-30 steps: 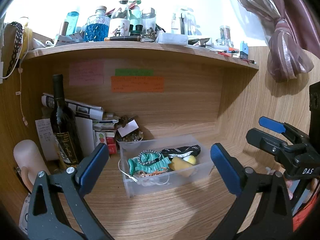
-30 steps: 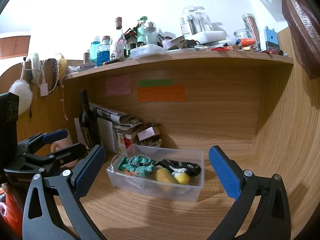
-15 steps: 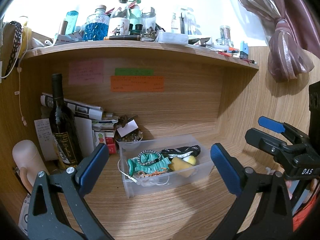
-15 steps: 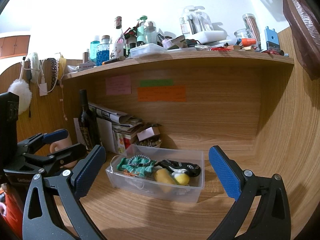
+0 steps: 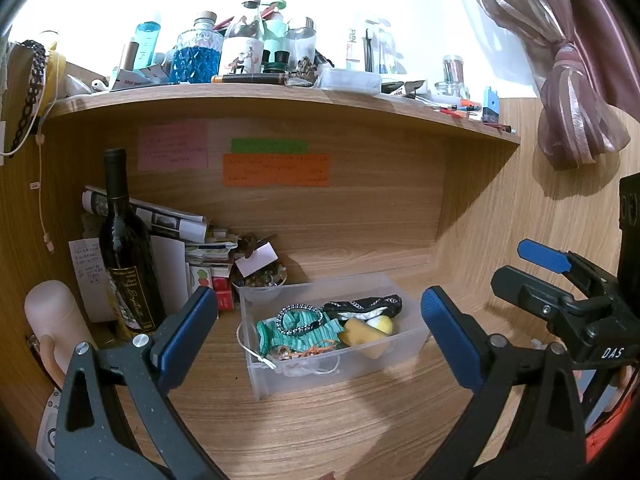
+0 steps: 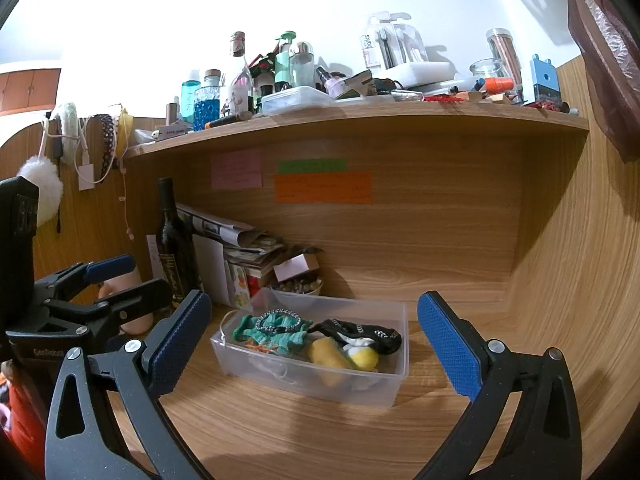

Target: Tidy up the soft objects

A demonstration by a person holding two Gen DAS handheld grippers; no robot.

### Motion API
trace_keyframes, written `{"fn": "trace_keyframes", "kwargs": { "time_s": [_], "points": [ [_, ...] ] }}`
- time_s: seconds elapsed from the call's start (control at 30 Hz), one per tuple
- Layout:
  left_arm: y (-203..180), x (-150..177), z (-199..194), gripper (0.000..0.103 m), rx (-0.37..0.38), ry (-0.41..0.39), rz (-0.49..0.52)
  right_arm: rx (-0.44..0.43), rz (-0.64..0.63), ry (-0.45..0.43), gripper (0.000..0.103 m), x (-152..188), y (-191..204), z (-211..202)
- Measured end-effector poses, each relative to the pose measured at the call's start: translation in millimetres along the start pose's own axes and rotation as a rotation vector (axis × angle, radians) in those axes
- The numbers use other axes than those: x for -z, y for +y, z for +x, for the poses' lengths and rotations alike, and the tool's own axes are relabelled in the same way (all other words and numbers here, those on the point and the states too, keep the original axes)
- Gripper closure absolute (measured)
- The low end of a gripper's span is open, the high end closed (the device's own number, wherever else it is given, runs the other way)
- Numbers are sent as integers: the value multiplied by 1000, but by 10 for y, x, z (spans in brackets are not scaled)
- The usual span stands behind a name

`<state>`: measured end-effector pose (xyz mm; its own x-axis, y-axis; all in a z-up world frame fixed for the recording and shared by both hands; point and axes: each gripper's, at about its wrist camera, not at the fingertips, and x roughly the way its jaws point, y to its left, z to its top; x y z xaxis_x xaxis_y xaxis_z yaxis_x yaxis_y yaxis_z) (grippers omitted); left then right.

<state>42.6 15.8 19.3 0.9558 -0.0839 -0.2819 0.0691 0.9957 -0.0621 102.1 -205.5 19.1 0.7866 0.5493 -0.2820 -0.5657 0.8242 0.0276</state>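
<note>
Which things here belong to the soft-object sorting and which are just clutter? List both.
Job: clear bin, green cloth, black cloth, yellow sponge.

Clutter: wine bottle, papers, sticky notes, shelf bottles.

My right gripper [image 6: 314,342] hangs with its blue pads spread wide, framing a clear plastic bin [image 6: 394,390] on the wooden desk [image 6: 280,432]. Inside lie a green cloth [image 6: 286,338], a black sock [image 6: 366,334] and a yellow sponge [image 6: 326,356]. My left gripper [image 6: 120,280] shows at the left, empty.
</note>
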Motion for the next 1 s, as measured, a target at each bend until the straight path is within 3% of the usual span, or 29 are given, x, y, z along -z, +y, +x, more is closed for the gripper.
{"fn": "trace_keyframes", "kwargs": {
  "time_s": [1.0],
  "points": [
    [76, 28, 9, 0, 36, 12, -21, -6, 14, 8, 0, 35, -44, 39]
  ]
}}
